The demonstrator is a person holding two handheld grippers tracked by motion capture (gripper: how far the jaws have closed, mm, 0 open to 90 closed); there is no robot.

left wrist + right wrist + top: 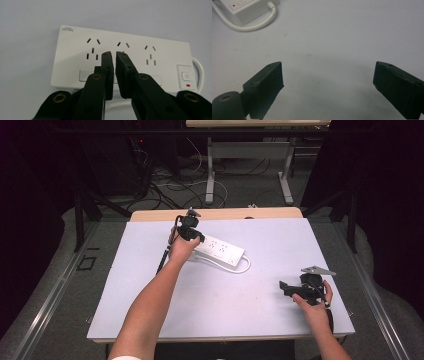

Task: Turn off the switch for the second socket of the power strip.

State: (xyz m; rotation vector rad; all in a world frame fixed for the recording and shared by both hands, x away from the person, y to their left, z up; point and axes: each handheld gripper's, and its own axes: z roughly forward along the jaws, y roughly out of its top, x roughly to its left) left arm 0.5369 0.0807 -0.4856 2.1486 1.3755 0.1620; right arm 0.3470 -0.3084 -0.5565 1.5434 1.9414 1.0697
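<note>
White table (150, 310): one power strip (120, 57), three sockets; left tool (113, 53) nearly together, right tool (327, 80) apart.

Overhead and close views, shared power strip (218, 248)

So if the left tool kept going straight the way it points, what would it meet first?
Most likely the white power strip. The left tool, jaws nearly closed with nothing between them, is aimed at the strip's middle socket group. How far above the strip's face it sits is unclear.

Power strip (120, 60): smooth white plastic, slight sheen. Jaws: matt black plastic with brass-coloured rivets. Desk (280, 250): matt pale surface, wood-look far edge.
</note>
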